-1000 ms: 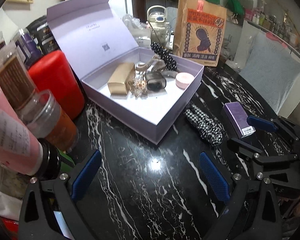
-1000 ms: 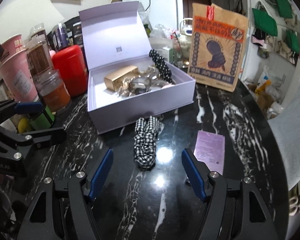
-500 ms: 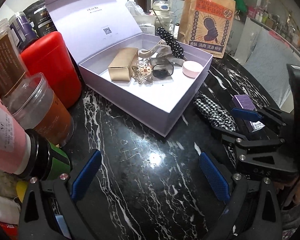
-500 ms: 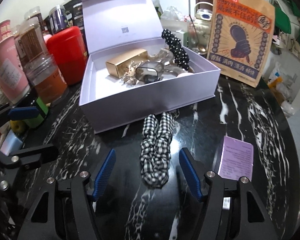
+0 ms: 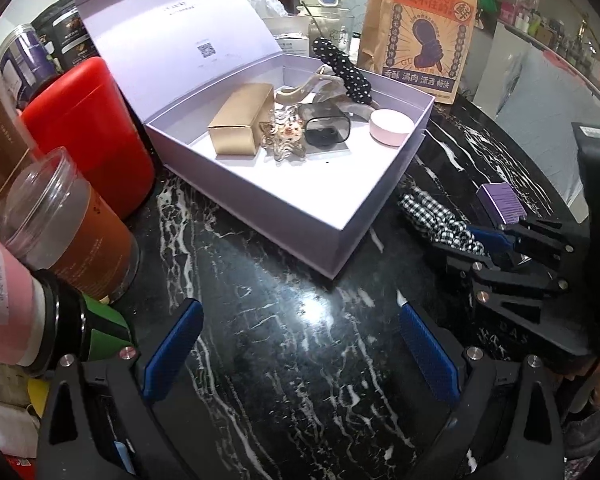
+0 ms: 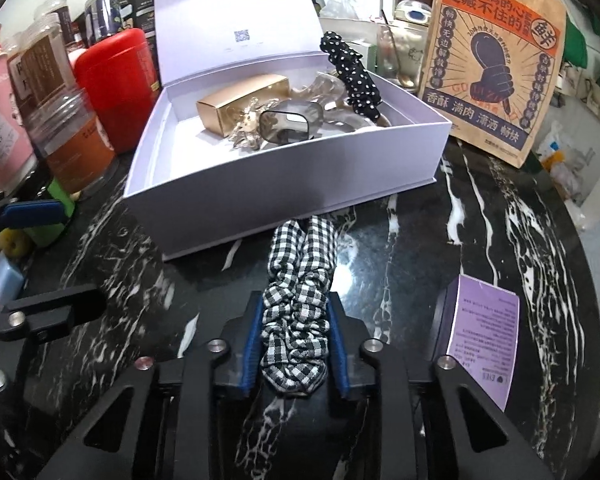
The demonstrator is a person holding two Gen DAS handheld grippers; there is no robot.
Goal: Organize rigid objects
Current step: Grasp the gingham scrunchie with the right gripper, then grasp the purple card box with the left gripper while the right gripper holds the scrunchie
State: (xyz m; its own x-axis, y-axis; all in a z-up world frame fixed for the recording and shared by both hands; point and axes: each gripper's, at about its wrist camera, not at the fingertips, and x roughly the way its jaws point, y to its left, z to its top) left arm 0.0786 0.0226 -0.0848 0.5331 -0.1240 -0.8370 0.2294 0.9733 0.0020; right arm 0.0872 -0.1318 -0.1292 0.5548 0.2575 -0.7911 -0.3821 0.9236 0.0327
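A black-and-white checked scrunchie (image 6: pixel 300 304) lies on the black marble table (image 6: pixel 412 248), just in front of an open lilac box (image 6: pixel 284 196). My right gripper (image 6: pixel 295 320) is closing around its near end, and both blue pads press on the fabric. The left wrist view shows the same scrunchie (image 5: pixel 436 220) and right gripper (image 5: pixel 496 244) at the right. In the box are a gold carton (image 5: pixel 240 124), a dark clear case (image 5: pixel 326 128), a pink round tin (image 5: pixel 392 122) and a polka-dot scrunchie (image 5: pixel 344 72). My left gripper (image 5: pixel 300 320) stands open over bare marble.
A small purple box (image 6: pixel 484 336) lies to the right of the right gripper. A red canister (image 5: pixel 88 136) and several jars (image 5: pixel 72 232) crowd the left side. A brown paper bag (image 6: pixel 496 60) stands behind the lilac box. The table's edge curves round on the right.
My right gripper moved forward and down over the checked scrunchie, then its jaws came in from wide apart onto it. The left gripper stayed open and drifted slightly closer to the box.
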